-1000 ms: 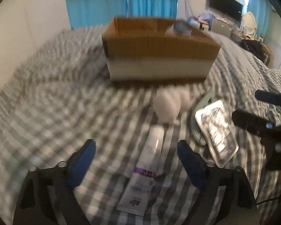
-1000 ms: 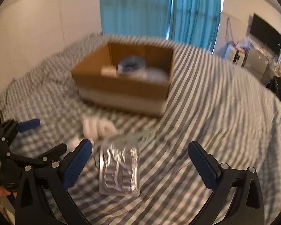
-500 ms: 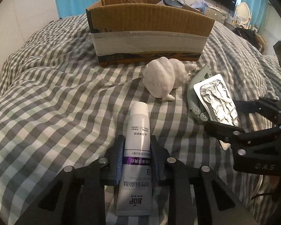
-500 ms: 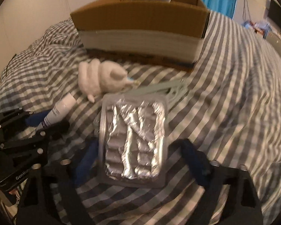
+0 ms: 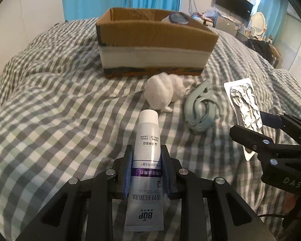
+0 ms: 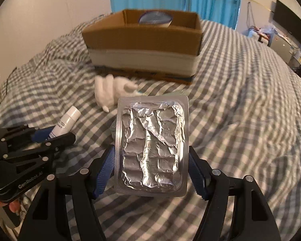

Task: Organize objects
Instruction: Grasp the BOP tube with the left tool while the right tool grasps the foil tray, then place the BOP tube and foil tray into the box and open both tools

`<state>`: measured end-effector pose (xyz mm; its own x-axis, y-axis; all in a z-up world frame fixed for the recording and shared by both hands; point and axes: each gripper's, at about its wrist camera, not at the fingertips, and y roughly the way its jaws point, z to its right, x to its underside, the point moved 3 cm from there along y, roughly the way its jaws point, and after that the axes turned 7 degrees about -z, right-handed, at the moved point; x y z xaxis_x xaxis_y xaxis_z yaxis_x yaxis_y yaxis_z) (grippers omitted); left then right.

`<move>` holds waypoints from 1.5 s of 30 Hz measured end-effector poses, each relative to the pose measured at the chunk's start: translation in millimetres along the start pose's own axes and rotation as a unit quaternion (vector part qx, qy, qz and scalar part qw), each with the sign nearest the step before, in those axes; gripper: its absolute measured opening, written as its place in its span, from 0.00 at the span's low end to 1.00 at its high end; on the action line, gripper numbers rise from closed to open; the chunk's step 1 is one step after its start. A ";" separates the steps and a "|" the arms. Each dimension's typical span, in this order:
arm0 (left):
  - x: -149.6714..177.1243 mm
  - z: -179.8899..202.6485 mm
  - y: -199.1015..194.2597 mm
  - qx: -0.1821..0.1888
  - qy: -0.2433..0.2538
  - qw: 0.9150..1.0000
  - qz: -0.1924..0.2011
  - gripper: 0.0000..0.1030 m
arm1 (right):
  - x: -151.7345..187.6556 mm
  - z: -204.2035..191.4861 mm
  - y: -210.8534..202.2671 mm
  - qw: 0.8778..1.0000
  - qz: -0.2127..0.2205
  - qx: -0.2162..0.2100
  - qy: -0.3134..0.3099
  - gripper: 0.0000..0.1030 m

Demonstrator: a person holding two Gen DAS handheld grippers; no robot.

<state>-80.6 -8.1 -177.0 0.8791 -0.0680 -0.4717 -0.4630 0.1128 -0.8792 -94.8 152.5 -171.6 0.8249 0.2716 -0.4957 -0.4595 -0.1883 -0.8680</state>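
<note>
Two grippers, each closed on an item above the checked bedspread. Left gripper: blue pads pressed against both sides of a white toothpaste tube, cap end pointing far, toward the box. Right gripper: jaws part-way apart, clamped on the long edges of a foil blister pack, foil side up. Cardboard box sits open at the far side; inside, a round blue-lidded container against the far wall, other contents not visible. White plush toy lies just near of the box, pale blue hanger touching its right.
</note>
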 end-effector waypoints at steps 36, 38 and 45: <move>-247.4 -8.8 -34.2 -0.014 0.021 0.990 0.138 0.25 | -211.7 50.9 -84.3 0.988 0.152 -0.005 -0.021 0.67; -254.9 -12.3 -21.7 -0.014 0.016 0.991 0.134 0.25 | -226.1 55.9 -73.1 0.989 0.149 -0.004 -0.022 0.67; -265.2 -13.0 25.8 -0.019 0.025 0.994 0.108 0.25 | -254.0 58.7 -17.5 0.992 0.124 -0.008 -0.019 0.67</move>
<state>-327.2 0.0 -75.5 0.7529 -0.0952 -0.6512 -0.6446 0.0932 -0.7589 -315.6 142.3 -32.3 0.6737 0.2512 -0.6950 -0.6413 -0.2687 -0.7187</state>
